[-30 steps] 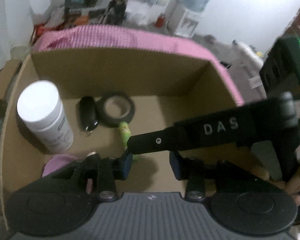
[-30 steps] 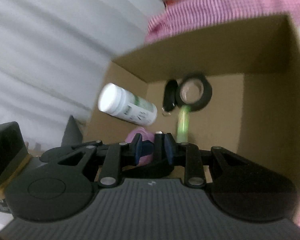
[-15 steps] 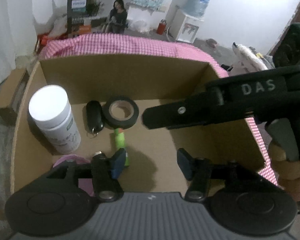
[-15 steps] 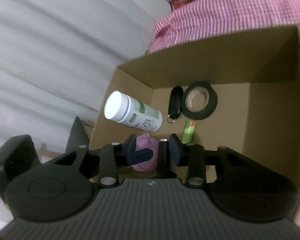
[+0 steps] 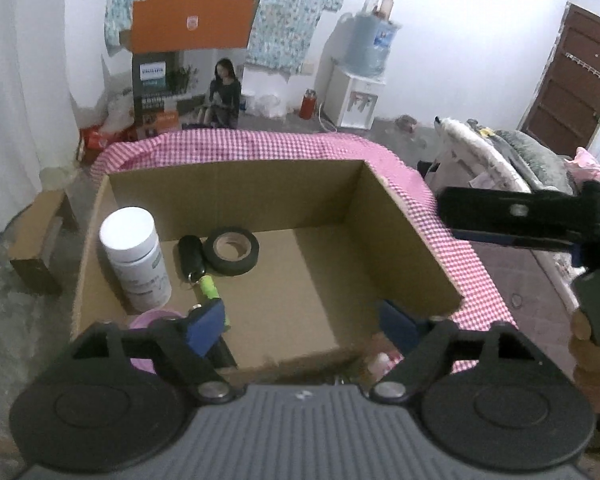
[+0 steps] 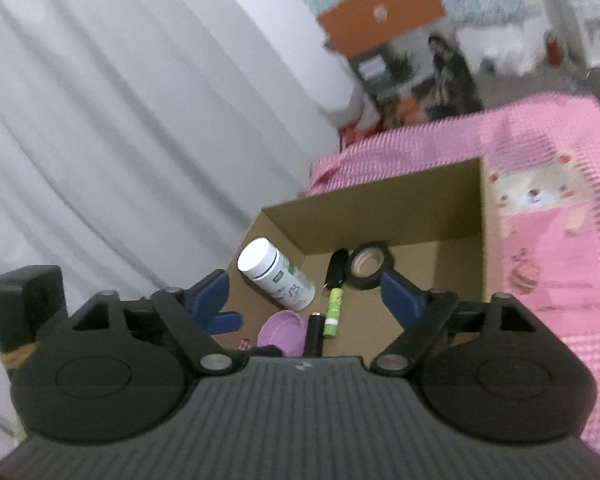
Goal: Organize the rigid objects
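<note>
purple lid [image 5: 152, 317] sits half hidden behind left tool [image 5: 300, 322], jaws opening.

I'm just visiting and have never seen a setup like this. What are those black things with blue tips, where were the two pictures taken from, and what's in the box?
There is no robot here: a person holds a hand-held gripper in each hand, and each carries a wide-angle camera looking along its jaws. One picture is from the left gripper, the other from the right gripper. Both jaws are opening, with nothing between them. They look into a cardboard box on a pink checked cloth. Inside are a white bottle, a black tape roll, a black key fob, a green tube, a purple lid and a black cylinder.
</note>
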`<action>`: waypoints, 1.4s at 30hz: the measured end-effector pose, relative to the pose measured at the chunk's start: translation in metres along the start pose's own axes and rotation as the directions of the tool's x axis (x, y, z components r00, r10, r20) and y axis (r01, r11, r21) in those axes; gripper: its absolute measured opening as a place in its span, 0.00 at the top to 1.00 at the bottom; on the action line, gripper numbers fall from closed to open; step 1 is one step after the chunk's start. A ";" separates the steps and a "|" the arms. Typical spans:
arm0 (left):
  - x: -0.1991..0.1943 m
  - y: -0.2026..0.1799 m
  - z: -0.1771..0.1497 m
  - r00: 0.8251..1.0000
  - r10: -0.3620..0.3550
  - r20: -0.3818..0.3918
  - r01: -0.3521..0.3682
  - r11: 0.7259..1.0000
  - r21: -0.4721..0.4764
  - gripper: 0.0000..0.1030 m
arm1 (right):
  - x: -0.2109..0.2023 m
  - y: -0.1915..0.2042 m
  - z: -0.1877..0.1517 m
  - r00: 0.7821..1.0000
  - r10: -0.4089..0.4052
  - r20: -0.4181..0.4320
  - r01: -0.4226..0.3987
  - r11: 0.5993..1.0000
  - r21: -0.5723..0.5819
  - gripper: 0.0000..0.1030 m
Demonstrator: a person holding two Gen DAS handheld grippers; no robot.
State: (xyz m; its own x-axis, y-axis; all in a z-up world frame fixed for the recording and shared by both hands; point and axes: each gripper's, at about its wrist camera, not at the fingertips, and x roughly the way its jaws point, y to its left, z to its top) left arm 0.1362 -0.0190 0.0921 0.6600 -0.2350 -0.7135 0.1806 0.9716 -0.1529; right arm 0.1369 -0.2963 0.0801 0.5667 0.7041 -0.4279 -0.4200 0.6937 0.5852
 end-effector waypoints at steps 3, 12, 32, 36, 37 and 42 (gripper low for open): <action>-0.020 -0.008 -0.010 0.999 0.026 0.041 -0.026 1.000 0.012 0.06 | -0.033 0.003 -0.022 0.994 -0.056 0.094 0.058 0.998 -0.016 0.01; -0.052 -0.034 -0.039 0.985 0.153 0.084 -0.153 0.988 -0.006 0.00 | -0.082 0.021 -0.090 0.936 -0.305 0.178 0.330 0.935 -0.131 0.01; -0.027 -0.059 -0.092 0.962 0.270 0.027 -0.271 0.962 0.023 0.00 | -0.079 0.034 -0.152 0.814 -0.507 0.283 0.580 0.741 -0.339 0.01; -0.014 -0.062 -0.088 0.968 0.251 0.004 -0.251 0.968 0.015 0.00 | -0.084 0.021 -0.151 0.854 -0.462 0.240 0.518 0.799 -0.305 0.01; -0.011 -0.062 -0.087 0.969 0.248 -0.005 -0.248 0.969 0.016 0.00 | -0.085 0.016 -0.151 0.868 -0.444 0.224 0.495 0.818 -0.295 0.01; -0.004 -0.066 -0.083 0.963 0.271 0.000 -0.271 0.963 0.005 0.00 | -0.089 -0.003 -0.147 0.905 -0.398 0.153 0.423 0.882 -0.209 0.01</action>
State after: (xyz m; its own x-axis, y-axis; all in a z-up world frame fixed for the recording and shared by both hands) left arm 0.0615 -0.0795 0.0483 0.6843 0.0372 -0.7282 -0.0014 0.9988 0.0497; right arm -0.0166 -0.3382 0.0153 0.7880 0.3375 -0.5150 -0.2784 0.9413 0.1910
